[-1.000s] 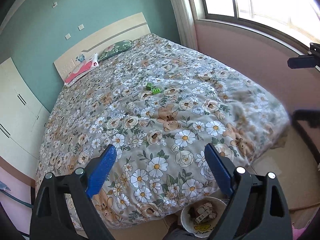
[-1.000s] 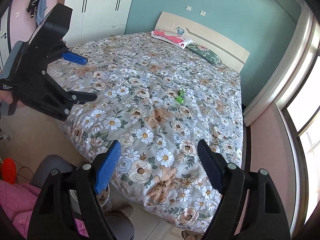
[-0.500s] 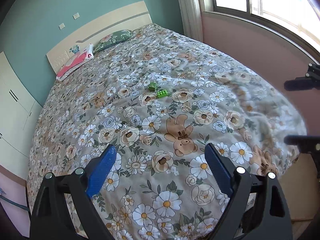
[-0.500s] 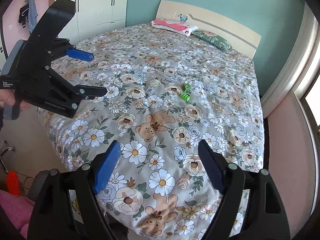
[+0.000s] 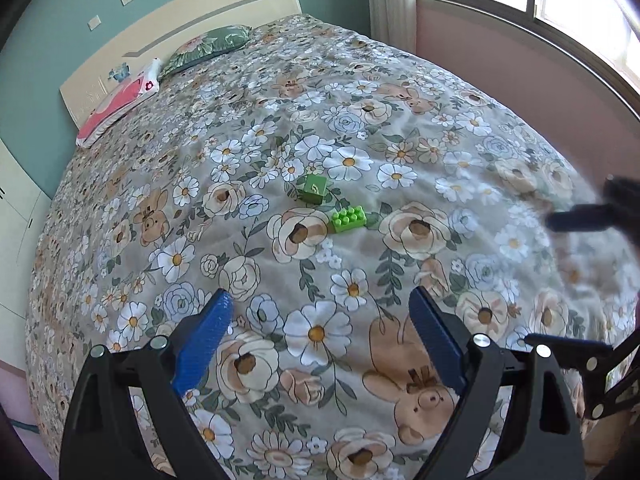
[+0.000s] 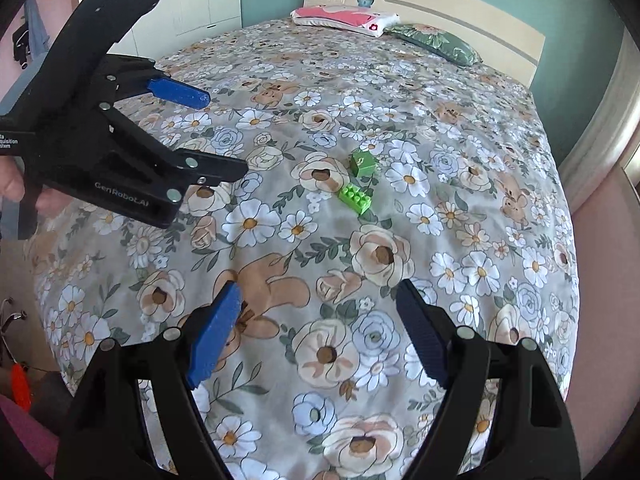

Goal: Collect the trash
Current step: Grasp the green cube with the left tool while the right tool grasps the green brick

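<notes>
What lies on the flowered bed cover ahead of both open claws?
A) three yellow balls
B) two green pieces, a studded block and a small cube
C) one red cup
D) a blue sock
B: a studded green block and a green cube lie side by side on the cover.

The bed (image 5: 280, 140) is viewed by both wrist cameras from above its foot end, aimed toward the headboard (image 5: 180, 28). The left view is set on the window side, the right view on the wardrobe side. The bedspread's middle, near both cameras, is shared.
</notes>
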The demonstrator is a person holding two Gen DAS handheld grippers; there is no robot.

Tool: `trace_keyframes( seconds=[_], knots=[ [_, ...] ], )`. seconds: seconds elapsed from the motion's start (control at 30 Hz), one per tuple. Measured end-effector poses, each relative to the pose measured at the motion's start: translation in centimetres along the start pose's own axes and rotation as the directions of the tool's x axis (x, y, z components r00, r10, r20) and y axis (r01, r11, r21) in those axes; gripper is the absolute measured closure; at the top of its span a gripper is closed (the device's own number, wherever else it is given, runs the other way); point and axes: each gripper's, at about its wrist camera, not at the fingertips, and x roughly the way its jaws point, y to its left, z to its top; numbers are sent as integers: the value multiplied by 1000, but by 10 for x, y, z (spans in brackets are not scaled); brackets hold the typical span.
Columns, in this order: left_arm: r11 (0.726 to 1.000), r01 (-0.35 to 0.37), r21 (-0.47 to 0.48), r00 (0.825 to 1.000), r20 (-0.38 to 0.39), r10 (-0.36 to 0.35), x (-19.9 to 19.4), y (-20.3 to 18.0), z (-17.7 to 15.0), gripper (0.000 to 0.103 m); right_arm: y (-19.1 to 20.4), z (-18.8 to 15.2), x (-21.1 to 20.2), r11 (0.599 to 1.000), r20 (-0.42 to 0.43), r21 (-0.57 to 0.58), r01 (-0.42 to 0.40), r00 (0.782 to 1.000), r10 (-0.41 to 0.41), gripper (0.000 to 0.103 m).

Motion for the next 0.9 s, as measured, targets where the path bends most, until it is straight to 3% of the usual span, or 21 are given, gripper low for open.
trace_keyframes(
  seconds=[0.37, 0.77, 0.9],
  knots=[
    [1000, -16, 22, 1000, -25, 16, 102, 19, 66, 12, -42, 48, 101, 999, -42, 3, -53, 998, 53, 24],
    [984, -41, 173, 998, -43, 49, 199, 20, 94, 12, -59, 69, 203, 985, -65, -156, -68, 996, 58, 24],
    [977, -52, 208, 997, -44, 62, 217, 17, 101, 15, -62, 75, 223, 979, -89, -180, -94, 993, 79, 35]
  ],
)
